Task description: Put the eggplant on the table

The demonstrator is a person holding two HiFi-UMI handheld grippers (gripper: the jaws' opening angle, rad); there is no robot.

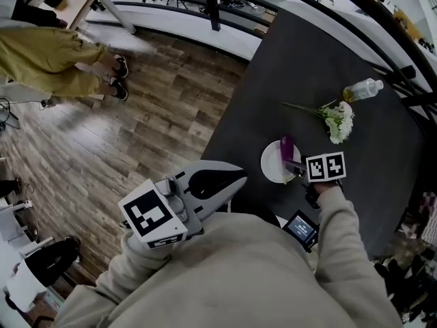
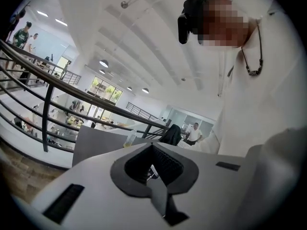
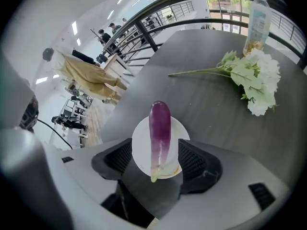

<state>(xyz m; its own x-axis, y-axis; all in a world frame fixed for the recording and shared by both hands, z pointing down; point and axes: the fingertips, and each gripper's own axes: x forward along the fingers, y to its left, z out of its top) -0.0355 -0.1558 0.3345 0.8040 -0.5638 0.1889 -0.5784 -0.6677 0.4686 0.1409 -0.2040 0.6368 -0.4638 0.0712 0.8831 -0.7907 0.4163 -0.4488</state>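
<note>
A purple eggplant (image 1: 287,149) (image 3: 159,126) lies on a small white plate (image 1: 271,164) (image 3: 139,145) near the front left edge of the dark table (image 1: 328,67) (image 3: 206,107). My right gripper (image 1: 295,167) (image 3: 156,161) points steeply down over the plate. It is open, one jaw on each side of the eggplant's stem end, and the pads are clear of it. My left gripper (image 1: 231,182) (image 2: 152,150) is held off the table's left side over the wooden floor, shut and empty.
White flowers with green stems (image 1: 338,120) (image 3: 254,78) and a clear bottle (image 1: 363,89) (image 3: 256,20) lie further back on the table. A black railing (image 1: 212,5) runs behind. A person in yellow trousers (image 1: 54,60) stands at the far left. A small screen device (image 1: 301,227) hangs by my right arm.
</note>
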